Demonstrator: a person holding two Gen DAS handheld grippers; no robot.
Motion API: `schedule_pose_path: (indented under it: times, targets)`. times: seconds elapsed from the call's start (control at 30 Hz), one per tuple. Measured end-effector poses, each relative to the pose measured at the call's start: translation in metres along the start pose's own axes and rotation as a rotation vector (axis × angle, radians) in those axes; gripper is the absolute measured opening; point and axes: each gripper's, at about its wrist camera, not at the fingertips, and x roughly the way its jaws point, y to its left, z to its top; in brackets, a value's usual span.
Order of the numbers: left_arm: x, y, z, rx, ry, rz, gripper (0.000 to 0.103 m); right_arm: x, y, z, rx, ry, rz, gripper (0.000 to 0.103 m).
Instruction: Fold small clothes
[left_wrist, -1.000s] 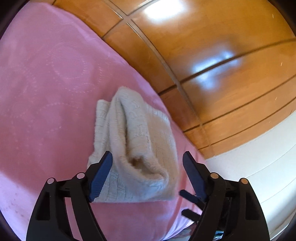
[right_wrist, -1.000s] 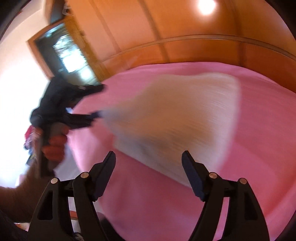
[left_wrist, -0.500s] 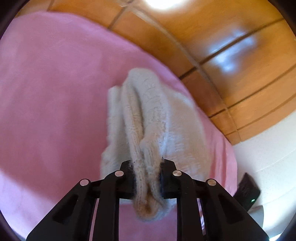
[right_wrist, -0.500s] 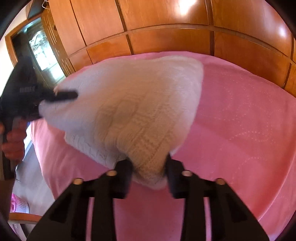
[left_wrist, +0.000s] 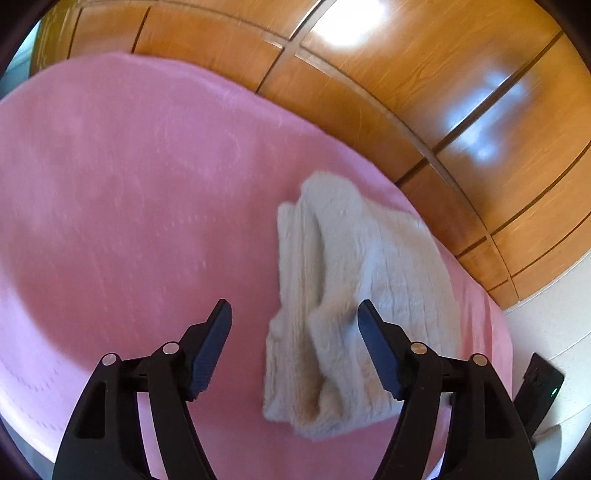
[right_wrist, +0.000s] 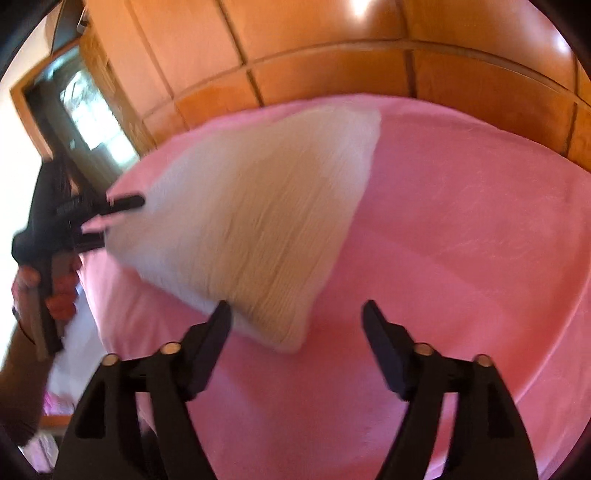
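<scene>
A cream knitted garment (left_wrist: 354, 295) lies folded in a bundle on the pink bedspread (left_wrist: 129, 203), near the bed's right edge. My left gripper (left_wrist: 293, 347) is open and empty, with the garment's near end between and just beyond its fingers. In the right wrist view the same garment (right_wrist: 251, 221) lies on the bedspread (right_wrist: 461, 240). My right gripper (right_wrist: 295, 347) is open and empty, its left finger (right_wrist: 210, 343) at the garment's near corner. The left gripper (right_wrist: 103, 218) shows there at the garment's far left edge, held in a hand.
Wooden panelled wardrobe doors (left_wrist: 424, 92) run behind the bed. A white wall or surface (left_wrist: 554, 332) and a black device (left_wrist: 543, 384) lie at the right past the bed's edge. A dark doorway or mirror (right_wrist: 81, 110) stands at the far left.
Half a second ago both grippers were shut on the garment. Both have let go and opened, and the garment has dropped back onto the bedspread. Both grippers have pulled back slightly.
</scene>
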Motion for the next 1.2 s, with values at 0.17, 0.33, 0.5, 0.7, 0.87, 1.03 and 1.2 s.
schedule_pose_path:
  times: [0.17, 0.33, 0.5, 0.7, 0.87, 1.03, 1.2]
  targets:
    - [0.016, -0.003, 0.014, -0.009, 0.051, -0.039, 0.077, 0.009, -0.022, 0.034, 0.194, -0.043, 0.129, 0.095]
    - [0.043, 0.002, 0.018, 0.010, 0.117, -0.047, 0.078, 0.053, -0.041, 0.059, 0.329, -0.001, 0.203, 0.095]
    - [0.063, 0.023, 0.019, -0.046, 0.165, -0.161, 0.076, 0.092, -0.046, 0.069, 0.358, 0.068, 0.283, 0.096]
    - [0.070, 0.026, 0.015, -0.021, 0.162, -0.302, 0.044, 0.103, -0.040, 0.071, 0.357, 0.098, 0.341, 0.068]
    - [0.054, 0.012, 0.006, 0.041, 0.124, -0.360, 0.030, 0.072, -0.017, 0.073, 0.244, 0.038, 0.283, 0.051]
    - [0.043, -0.025, -0.005, 0.095, 0.127, -0.403, 0.029, 0.021, -0.015, 0.061, 0.193, -0.043, 0.250, 0.050]
    - [0.050, -0.096, -0.026, 0.190, 0.164, -0.498, 0.027, -0.054, -0.045, 0.044, 0.192, -0.151, 0.168, 0.050]
